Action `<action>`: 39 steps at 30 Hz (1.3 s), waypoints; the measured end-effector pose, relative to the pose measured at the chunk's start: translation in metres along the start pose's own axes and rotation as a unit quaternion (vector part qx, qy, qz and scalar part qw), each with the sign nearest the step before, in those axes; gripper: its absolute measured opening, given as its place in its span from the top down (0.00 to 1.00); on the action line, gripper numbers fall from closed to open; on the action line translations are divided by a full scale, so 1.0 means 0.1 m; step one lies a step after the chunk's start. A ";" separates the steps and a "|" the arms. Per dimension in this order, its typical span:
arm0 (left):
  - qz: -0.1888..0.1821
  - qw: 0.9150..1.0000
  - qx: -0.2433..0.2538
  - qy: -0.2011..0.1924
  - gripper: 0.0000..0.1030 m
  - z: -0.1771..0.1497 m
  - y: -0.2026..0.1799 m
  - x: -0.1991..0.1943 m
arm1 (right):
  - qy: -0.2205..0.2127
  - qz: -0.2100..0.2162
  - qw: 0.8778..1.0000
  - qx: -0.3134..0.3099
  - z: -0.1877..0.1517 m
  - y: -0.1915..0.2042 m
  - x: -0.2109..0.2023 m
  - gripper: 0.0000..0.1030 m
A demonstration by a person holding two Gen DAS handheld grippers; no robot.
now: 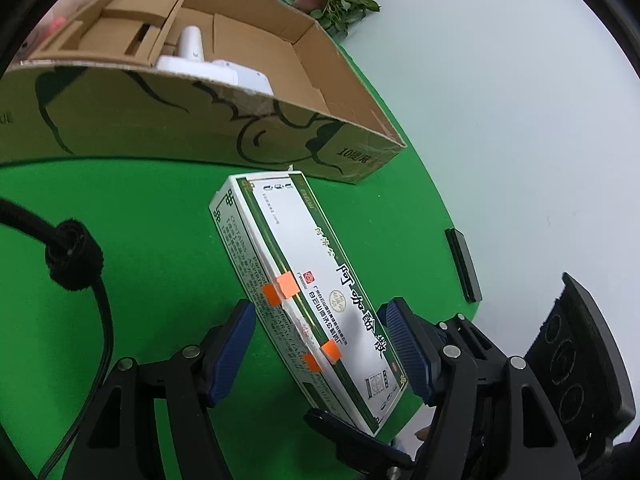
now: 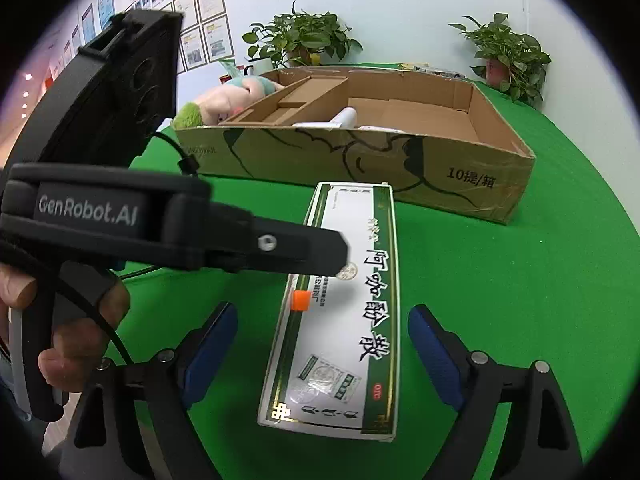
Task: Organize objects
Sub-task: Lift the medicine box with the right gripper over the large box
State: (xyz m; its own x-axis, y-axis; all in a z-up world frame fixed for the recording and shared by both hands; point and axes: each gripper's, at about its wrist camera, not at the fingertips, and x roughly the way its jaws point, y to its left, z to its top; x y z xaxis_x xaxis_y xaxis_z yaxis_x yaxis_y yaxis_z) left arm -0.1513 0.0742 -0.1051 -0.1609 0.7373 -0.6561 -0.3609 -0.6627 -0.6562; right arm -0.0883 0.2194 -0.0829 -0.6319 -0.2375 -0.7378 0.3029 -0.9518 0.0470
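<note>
My left fingers: my left gripper [image 1: 320,350] stands spread, blue pads on either side of the medicine box [image 1: 308,296]; the right pad looks to touch the box's edge, the left pad stands clear, so I hold nothing.
My right fingers: my right gripper [image 2: 320,354] is spread wide, both pads well apart from the box's long sides, gripping nothing.
Medicine box: a long white-and-green carton [image 2: 340,312] with Chinese lettering lies flat on the green tablecloth [image 2: 500,300], its near end between my fingertips in both views, its far end pointing at the cardboard box.
Orange tabs: small orange tape pieces [image 1: 286,286] sit on the carton's long edge, just ahead of my left pads.
Cardboard box: an open carton [image 2: 460,168] lies just beyond the medicine box, a white item [image 1: 192,46] inside, possibly a bottle; I cannot tell.
Plush toy: behind the box's far-left corner [image 2: 224,100].
Potted plants: farthest back [image 2: 304,40].
</note>
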 end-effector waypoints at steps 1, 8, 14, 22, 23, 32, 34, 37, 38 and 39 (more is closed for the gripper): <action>-0.001 1.000 -0.004 0.003 0.35 0.00 0.02 0.01 | 0.000 -0.013 1.000 -0.004 0.01 0.02 0.00 0.15; -0.019 0.999 -0.026 0.008 0.35 -0.01 0.16 0.06 | 0.000 -0.034 0.999 -0.030 0.05 0.08 0.02 0.21; -0.020 0.999 -0.028 0.008 0.35 0.01 0.22 0.07 | 0.007 -0.036 0.999 -0.034 0.02 0.08 0.04 0.39; -0.020 0.999 -0.032 0.000 0.38 0.01 0.31 0.04 | 0.000 0.014 0.999 0.036 -0.03 -0.06 -0.05 0.39; -0.017 0.999 -0.031 0.000 0.39 0.00 0.32 0.04 | -0.001 0.024 0.998 0.053 -0.03 -0.10 -0.06 0.39; -0.008 1.000 -0.022 -0.006 0.53 -0.01 0.36 -0.11 | -0.004 0.054 0.994 0.091 -0.05 -0.18 -0.09 0.39; -0.006 1.000 -0.017 -0.008 0.53 0.01 0.36 -0.15 | -0.007 0.053 0.994 0.090 -0.05 -0.18 -0.10 0.39; 0.001 1.000 -0.004 -0.016 0.56 0.05 0.33 -0.22 | -0.016 0.049 0.995 0.088 -0.04 -0.17 -0.13 0.39; 0.005 1.000 0.004 -0.020 0.56 0.07 0.31 -0.26 | -0.019 0.048 0.995 0.087 -0.04 -0.16 -0.14 0.39; 0.007 1.000 0.010 -0.024 0.57 0.09 0.29 -0.29 | -0.023 0.047 0.995 0.087 -0.03 -0.16 -0.15 0.39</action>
State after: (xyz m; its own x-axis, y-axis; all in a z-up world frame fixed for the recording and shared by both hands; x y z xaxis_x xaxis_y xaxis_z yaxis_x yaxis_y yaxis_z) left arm -0.1654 0.0343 -0.1020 -0.2091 0.7335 -0.6467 -0.3769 -0.6707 -0.6388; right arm -0.0817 0.2389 -0.0747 -0.6400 -0.3323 -0.6928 0.2364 -0.9431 0.2340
